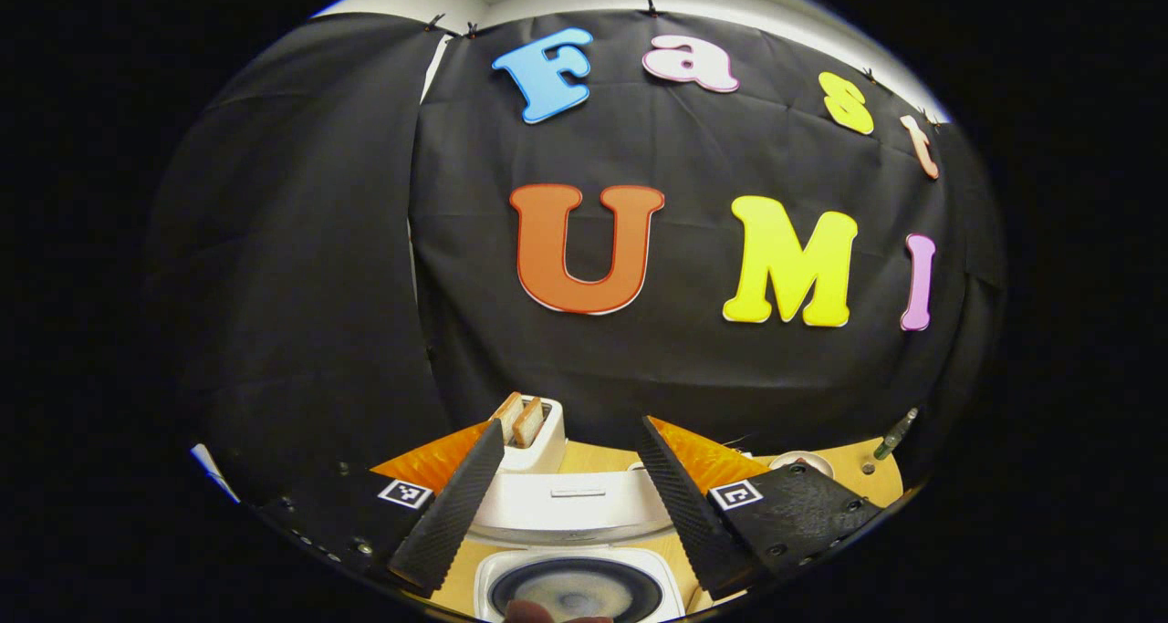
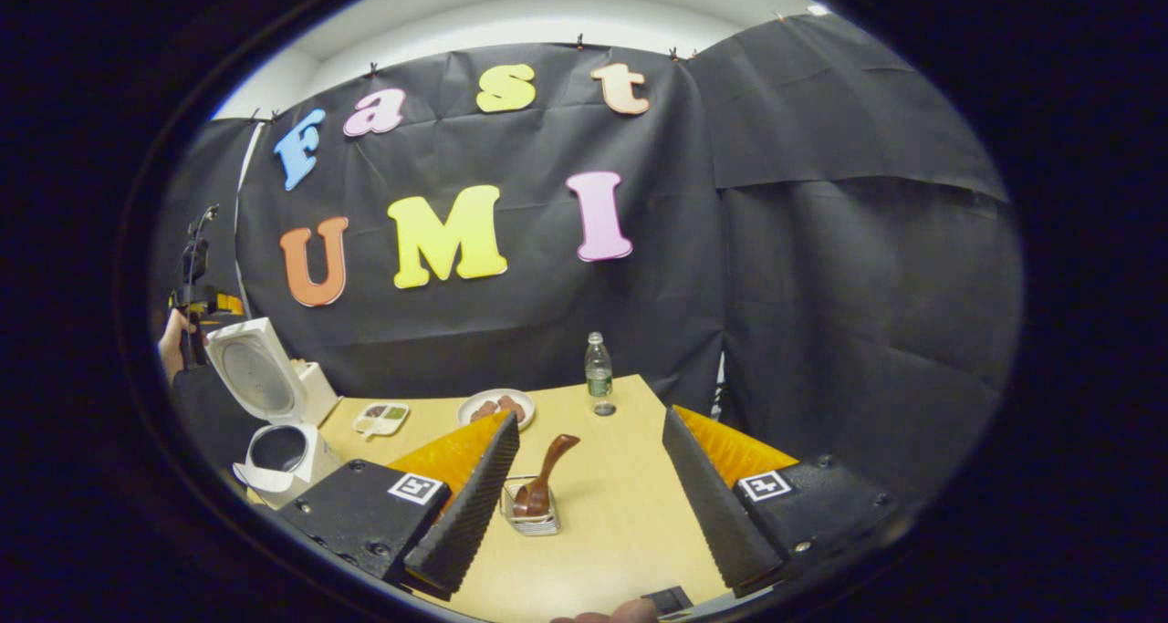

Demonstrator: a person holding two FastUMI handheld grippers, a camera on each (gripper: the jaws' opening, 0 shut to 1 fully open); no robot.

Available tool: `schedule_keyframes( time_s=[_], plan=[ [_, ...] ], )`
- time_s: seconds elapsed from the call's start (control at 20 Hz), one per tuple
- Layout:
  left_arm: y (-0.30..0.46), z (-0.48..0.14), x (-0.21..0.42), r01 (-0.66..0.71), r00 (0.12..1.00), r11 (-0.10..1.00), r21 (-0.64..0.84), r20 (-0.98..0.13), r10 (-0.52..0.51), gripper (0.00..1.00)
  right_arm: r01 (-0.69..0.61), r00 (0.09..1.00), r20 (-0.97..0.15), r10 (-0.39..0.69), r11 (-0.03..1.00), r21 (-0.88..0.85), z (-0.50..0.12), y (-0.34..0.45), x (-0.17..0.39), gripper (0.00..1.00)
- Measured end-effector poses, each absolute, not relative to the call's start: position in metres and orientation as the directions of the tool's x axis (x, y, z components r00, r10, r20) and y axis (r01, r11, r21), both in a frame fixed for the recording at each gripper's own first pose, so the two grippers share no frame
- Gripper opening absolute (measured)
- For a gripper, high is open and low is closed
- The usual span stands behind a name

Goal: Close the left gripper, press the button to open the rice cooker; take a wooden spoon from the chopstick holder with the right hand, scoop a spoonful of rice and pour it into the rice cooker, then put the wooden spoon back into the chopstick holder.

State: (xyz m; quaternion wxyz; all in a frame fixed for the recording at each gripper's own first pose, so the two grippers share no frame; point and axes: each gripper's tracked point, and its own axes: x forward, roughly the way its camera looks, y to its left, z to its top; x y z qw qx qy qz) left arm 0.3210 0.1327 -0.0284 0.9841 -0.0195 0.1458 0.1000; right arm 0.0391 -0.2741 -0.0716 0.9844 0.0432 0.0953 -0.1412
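Note:
The white rice cooker (image 1: 511, 577) lies right under my left gripper (image 1: 570, 430) with its lid (image 1: 570, 504) swung up and the inner pot (image 1: 575, 591) exposed. My left gripper's fingers stand wide apart with nothing between them. In the right gripper view the open rice cooker (image 2: 278, 454) stands at the table's left end, and the left gripper (image 2: 192, 276) hangs above it in a hand (image 2: 169, 342). A brown wooden spoon (image 2: 550, 470) leans in a small chopstick holder (image 2: 534, 518) just ahead of my right gripper (image 2: 589, 420), which is open and holds nothing.
A white toaster (image 1: 534, 441) with bread slices stands behind the cooker. On the wooden table (image 2: 620, 504) are a plate of brown food (image 2: 495, 407), a small divided dish (image 2: 380, 417) and a water bottle (image 2: 598, 372). Black cloth walls close the back and sides.

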Motion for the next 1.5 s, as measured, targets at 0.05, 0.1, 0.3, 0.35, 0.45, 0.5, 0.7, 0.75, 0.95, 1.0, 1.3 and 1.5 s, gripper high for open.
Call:
schedule_keyframes(
  time_s=[0.05,0.1,0.3,0.35,0.45,0.5,0.7,0.75,0.95,1.0,1.3,1.5],
  plan=[
    [0.134,-0.030,0.322,-0.201,0.932,0.980,-0.009,-0.310,0.188,0.95,0.294,0.939,-0.206,-0.277,0.954,0.058,-0.073,-0.277,0.035,1.00],
    [0.135,-0.034,0.320,-0.198,0.927,0.980,-0.015,-0.329,0.182,0.94,0.307,0.933,-0.211,-0.290,0.950,0.051,-0.074,-0.283,0.032,1.00],
    [0.132,-0.039,0.307,-0.172,0.916,0.985,-0.020,-0.370,0.153,0.97,0.293,0.937,-0.220,-0.270,0.953,0.077,-0.077,-0.275,0.041,0.98],
    [0.129,-0.041,0.300,-0.163,0.914,0.987,-0.016,-0.380,0.144,0.98,0.274,0.943,-0.220,-0.250,0.958,0.085,-0.077,-0.267,0.048,0.98],
    [0.124,-0.045,0.282,-0.153,0.901,0.988,-0.032,-0.416,0.126,0.98,0.229,0.955,-0.214,-0.206,0.969,0.090,-0.076,-0.249,0.061,1.00],
    [0.120,-0.049,0.270,-0.151,0.892,0.987,-0.046,-0.437,0.116,0.98,0.201,0.961,-0.211,-0.178,0.975,0.091,-0.076,-0.238,0.067,1.00],
    [0.101,-0.079,0.219,-0.128,0.860,0.988,-0.084,-0.505,0.068,0.97,0.116,0.968,-0.233,-0.090,0.989,0.097,-0.085,-0.206,0.088,1.00],
    [0.091,-0.093,0.201,-0.118,0.839,0.986,-0.121,-0.542,0.034,0.97,0.101,0.968,-0.239,-0.071,0.989,0.112,-0.087,-0.198,0.091,1.00],
    [0.068,-0.158,0.151,-0.129,0.747,0.971,-0.199,-0.664,-0.037,0.97,0.058,0.968,-0.250,-0.031,0.993,0.102,-0.091,-0.180,0.098,1.00],
    [0.064,-0.169,0.143,-0.131,0.731,0.973,-0.189,-0.681,-0.034,0.97,0.048,0.968,-0.252,-0.023,0.994,0.094,-0.092,-0.177,0.099,1.00],
    [0.059,-0.216,0.112,-0.174,0.653,0.971,-0.161,-0.757,-0.008,0.98,0.007,0.961,-0.277,0.024,0.994,0.112,-0.102,-0.162,0.101,1.00],
    [0.060,-0.229,0.110,-0.202,0.623,0.969,-0.141,-0.782,0.016,0.97,-0.019,0.957,-0.286,0.052,0.993,0.118,-0.107,-0.157,0.105,1.00]
  ],
)
